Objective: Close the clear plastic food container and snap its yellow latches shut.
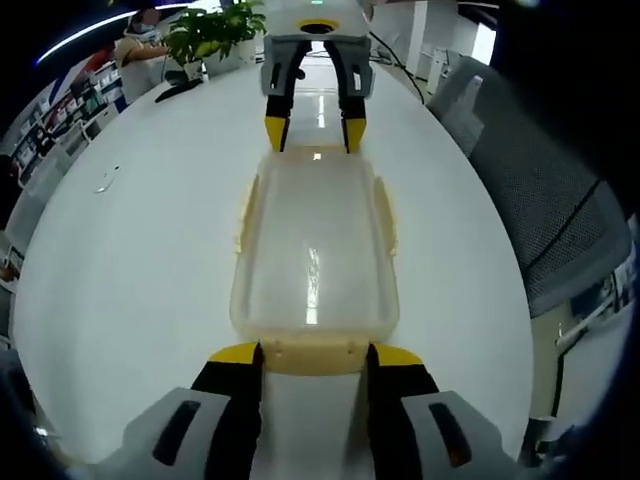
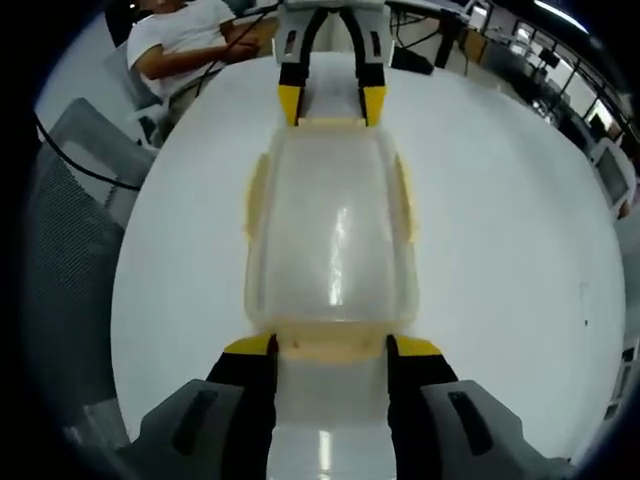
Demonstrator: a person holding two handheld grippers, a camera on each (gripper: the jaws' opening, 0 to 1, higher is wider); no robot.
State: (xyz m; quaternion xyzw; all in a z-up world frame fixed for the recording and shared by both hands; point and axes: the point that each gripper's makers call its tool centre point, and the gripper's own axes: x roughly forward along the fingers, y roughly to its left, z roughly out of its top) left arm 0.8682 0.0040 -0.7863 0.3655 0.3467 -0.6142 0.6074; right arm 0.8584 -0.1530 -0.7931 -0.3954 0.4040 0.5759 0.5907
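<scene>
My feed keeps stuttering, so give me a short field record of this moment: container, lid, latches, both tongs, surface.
container: clear plastic food container, lengthwise between the two tongs
lid: on top, seated as far as can be told
latches: yellow; end latch between the left tongs' tips, side latches angled outward
left tongs: open, astride one short end
right tongs: open, astride the opposite short end
surface: white round table

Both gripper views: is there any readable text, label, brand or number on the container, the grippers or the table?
None readable.
Clear container: no print or label visible on its lid or yellow latches.
Left gripper and right gripper: no markings visible.
White table: bare of writing.
Background shelves: too small and blurred to read.
</scene>
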